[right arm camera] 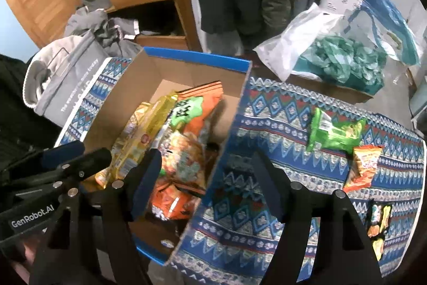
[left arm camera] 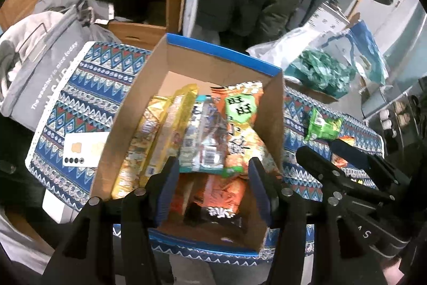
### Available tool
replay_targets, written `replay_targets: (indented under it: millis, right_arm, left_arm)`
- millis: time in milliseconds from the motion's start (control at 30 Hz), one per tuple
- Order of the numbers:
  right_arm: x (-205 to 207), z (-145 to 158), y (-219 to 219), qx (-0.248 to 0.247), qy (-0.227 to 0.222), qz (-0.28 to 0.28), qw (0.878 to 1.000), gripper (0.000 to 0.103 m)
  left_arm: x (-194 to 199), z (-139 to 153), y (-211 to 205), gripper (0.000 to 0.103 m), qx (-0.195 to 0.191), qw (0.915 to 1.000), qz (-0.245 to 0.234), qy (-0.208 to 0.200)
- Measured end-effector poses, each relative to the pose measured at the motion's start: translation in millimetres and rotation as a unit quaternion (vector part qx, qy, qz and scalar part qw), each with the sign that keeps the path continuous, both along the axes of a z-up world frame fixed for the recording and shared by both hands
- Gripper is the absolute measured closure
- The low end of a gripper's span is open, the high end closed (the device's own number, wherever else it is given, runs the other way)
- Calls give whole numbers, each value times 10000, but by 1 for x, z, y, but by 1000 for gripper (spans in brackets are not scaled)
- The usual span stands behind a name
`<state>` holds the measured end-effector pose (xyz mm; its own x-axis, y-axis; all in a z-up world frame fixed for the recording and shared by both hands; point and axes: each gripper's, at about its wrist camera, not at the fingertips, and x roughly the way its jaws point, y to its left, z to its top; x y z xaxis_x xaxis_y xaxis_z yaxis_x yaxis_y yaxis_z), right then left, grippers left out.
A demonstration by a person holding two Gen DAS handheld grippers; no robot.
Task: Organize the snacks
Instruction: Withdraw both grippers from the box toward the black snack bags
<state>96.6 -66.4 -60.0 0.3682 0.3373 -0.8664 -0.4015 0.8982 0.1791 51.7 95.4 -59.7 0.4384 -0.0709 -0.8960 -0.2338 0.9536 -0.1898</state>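
Observation:
A cardboard box (left arm camera: 133, 108) with blue rims stands on the patterned table; it also shows in the right wrist view (right arm camera: 128, 87). Several snack packets stand in it: yellow ones (left arm camera: 160, 130), a teal one (left arm camera: 202, 140), an orange-green one (left arm camera: 240, 124). My left gripper (left arm camera: 212, 172) is open and empty above the box's near end. My right gripper (right arm camera: 205, 164) is open and empty, straddling the box's right wall. A green packet (right arm camera: 333, 132), an orange packet (right arm camera: 363, 167) and a small dark-yellow packet (right arm camera: 379, 221) lie on the cloth to the right.
A white card (left arm camera: 85, 148) lies on the cloth (right arm camera: 267, 119) left of the box. A grey tote bag (left arm camera: 45, 76) sits at the table's left end. Plastic bags with green stuffing (right arm camera: 341, 60) sit behind the table. Wooden cabinets and hanging coats stand behind.

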Motion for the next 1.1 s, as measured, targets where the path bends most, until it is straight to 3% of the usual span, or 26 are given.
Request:
replay_targets:
  millis: [500,933,1100]
  right_arm:
    - [-11,-2,-76,-159,11,-457,9988,28]
    - [-19,-16,-160,-303,165,-1053,9938,27]
    - [-25,-21,-196,-328,225,-1358,9899,25]
  left_arm:
    - [3,-7,-65,44,83,9974,-687,201]
    - [-1,-25,-135,44,259,9885,-1392,535]
    - [-2,-33,-160,39,362,9847,-1584,627]
